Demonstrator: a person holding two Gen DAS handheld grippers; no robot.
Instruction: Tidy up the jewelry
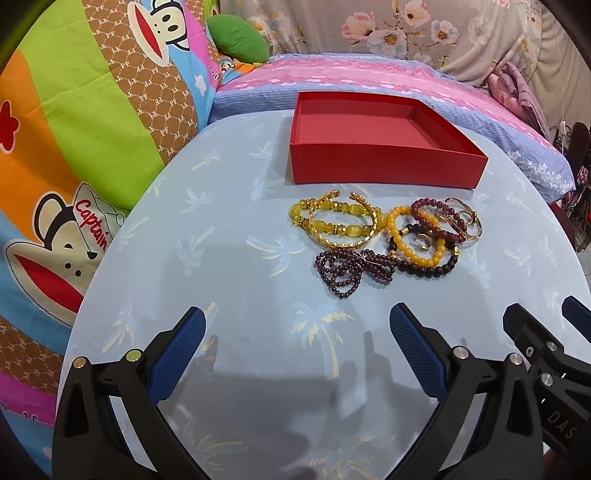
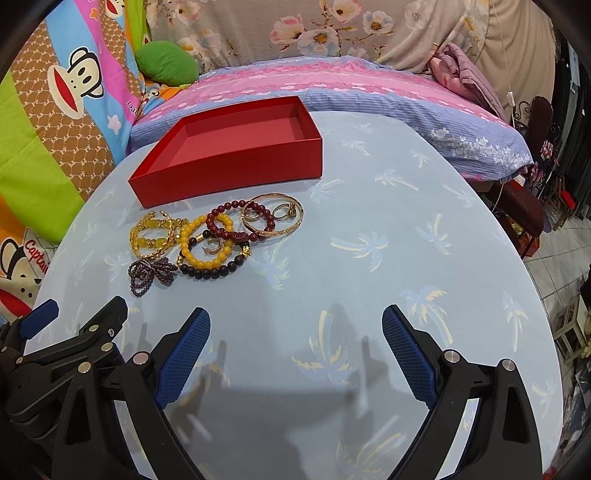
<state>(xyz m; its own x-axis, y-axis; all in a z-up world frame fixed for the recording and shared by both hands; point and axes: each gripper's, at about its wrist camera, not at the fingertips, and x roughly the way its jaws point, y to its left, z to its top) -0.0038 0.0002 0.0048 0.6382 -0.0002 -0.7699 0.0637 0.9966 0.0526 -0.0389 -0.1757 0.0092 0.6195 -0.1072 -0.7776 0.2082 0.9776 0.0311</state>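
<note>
On a pale blue tablecloth (image 1: 229, 206) printed with palm trees, a heap of jewelry lies just in front of an empty red box (image 1: 384, 147), none of it yet sorted. The box, shallow and lidless, holds nothing; every piece remains outside it, so the organizing appears not to have begun.

Nearest the box sit a yellow beaded bracelet (image 1: 332, 221) tangled with a gold bangle (image 1: 345, 242), and beside them a dark red beaded bracelet (image 1: 432, 218) and a cluster of gold rings and a bangle (image 2: 277, 218). A little farther from the box lie an amber bead bracelet (image 1: 417, 243), a black bead bracelet (image 1: 428, 269) and a bunched purple bead strand (image 1: 351, 267).

The left gripper (image 1: 297, 347) and the right gripper (image 2: 295, 347) hover over bare cloth on the side of the heap away from the box, jaws spread wide, gripping nothing.

Beyond the box, a bed with a pink and lavender striped cover (image 2: 332, 85) runs along a floral curtain (image 2: 332, 29). A cartoon monkey quilt (image 1: 74, 147) and a green cushion (image 1: 238, 40) lie to the box's side.
</note>
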